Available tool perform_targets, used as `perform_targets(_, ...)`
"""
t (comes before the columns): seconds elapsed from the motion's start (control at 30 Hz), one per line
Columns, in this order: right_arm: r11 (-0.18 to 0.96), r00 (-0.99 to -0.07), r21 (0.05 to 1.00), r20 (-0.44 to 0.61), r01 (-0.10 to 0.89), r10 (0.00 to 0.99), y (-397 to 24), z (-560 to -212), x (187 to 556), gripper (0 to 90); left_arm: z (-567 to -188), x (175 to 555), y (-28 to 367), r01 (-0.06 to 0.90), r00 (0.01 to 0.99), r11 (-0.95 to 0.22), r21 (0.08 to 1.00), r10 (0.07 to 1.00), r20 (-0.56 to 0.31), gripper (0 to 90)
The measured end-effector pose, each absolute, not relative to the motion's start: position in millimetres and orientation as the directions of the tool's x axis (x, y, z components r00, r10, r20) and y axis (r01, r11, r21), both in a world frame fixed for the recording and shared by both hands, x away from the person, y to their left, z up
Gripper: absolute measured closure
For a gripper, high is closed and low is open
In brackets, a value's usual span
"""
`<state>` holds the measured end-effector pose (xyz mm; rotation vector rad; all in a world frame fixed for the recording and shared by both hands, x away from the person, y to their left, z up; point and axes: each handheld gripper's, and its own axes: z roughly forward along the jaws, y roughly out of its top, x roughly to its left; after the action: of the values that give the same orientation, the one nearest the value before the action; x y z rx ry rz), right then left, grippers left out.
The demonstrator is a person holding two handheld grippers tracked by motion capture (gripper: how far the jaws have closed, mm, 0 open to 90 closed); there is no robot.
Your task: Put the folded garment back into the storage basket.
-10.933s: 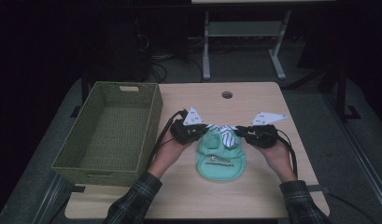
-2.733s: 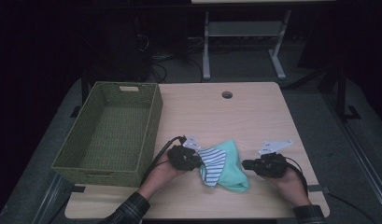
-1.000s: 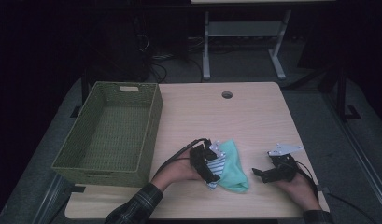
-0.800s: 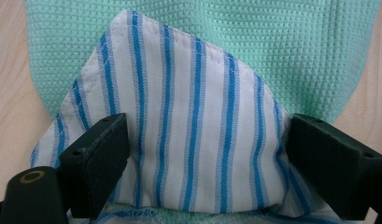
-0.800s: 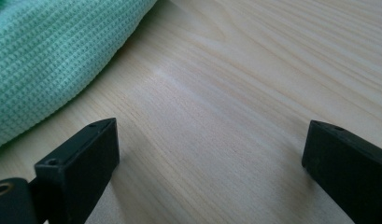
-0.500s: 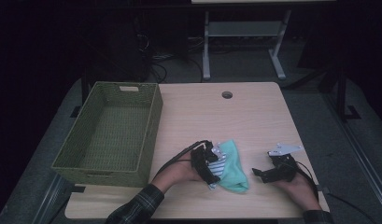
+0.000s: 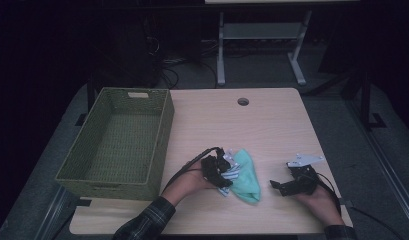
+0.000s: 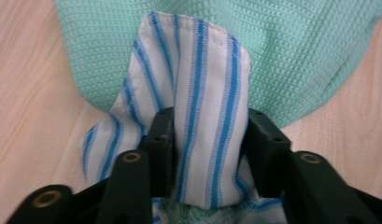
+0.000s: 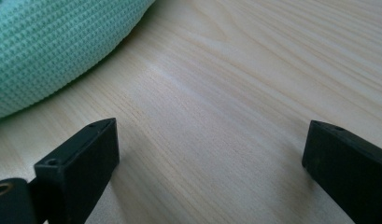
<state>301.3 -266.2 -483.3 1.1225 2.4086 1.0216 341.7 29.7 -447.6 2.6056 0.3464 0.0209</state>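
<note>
A striped cloth [image 8: 202, 93] is pinched by the left hand-held gripper [image 7: 218, 169] at lower centre, probably for folding, while the right hand-held gripper [image 9: 212, 163] is held wide over the bench [image 7: 272, 125].

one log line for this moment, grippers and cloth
left gripper: shut on striped cloth | right gripper: open, holding nothing | basket: holds nothing
</note>
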Motion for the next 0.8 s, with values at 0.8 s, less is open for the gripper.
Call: perform_targets(0.8, 0.443, -0.652, 0.708, 0.033, 0.55, 0.758, -266, -483, 301, 3.6, -432, 343, 38, 0.281, 0.955, -0.814, 0.508, 0.292, -0.061, 68.0)
